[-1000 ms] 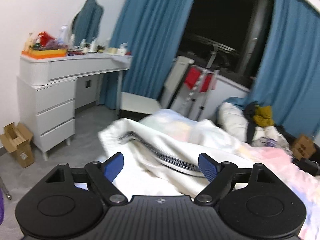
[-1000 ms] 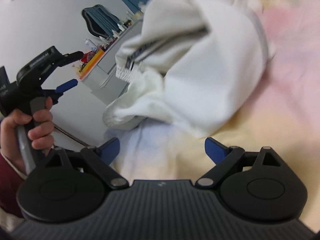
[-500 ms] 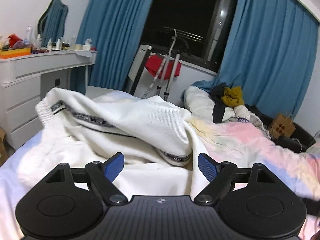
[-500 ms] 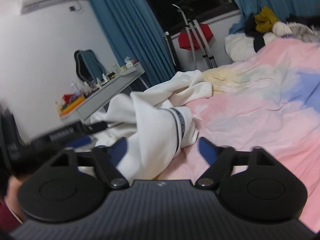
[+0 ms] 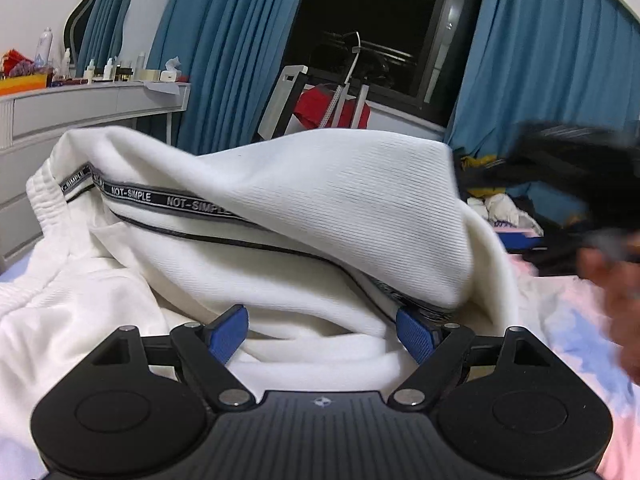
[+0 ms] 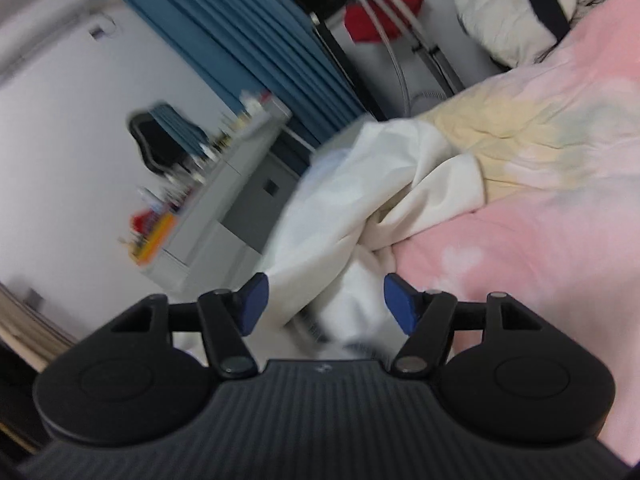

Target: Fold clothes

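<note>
Two claws reach at white trousers (image 5: 304, 216) heaped on a pink bedspread (image 6: 560, 216). Left claw (image 5: 322, 332) gapes wide, pads clear of the folds bunched between them. Right claw (image 6: 326, 300) has just been narrowing, cloth between its jaws, though blur hides any contact. Blue curtains (image 5: 224, 48) hang behind.

"NOT-SIMPLE" repeats in white along the black band (image 5: 132, 196) on the white garment (image 5: 340, 200).
</note>
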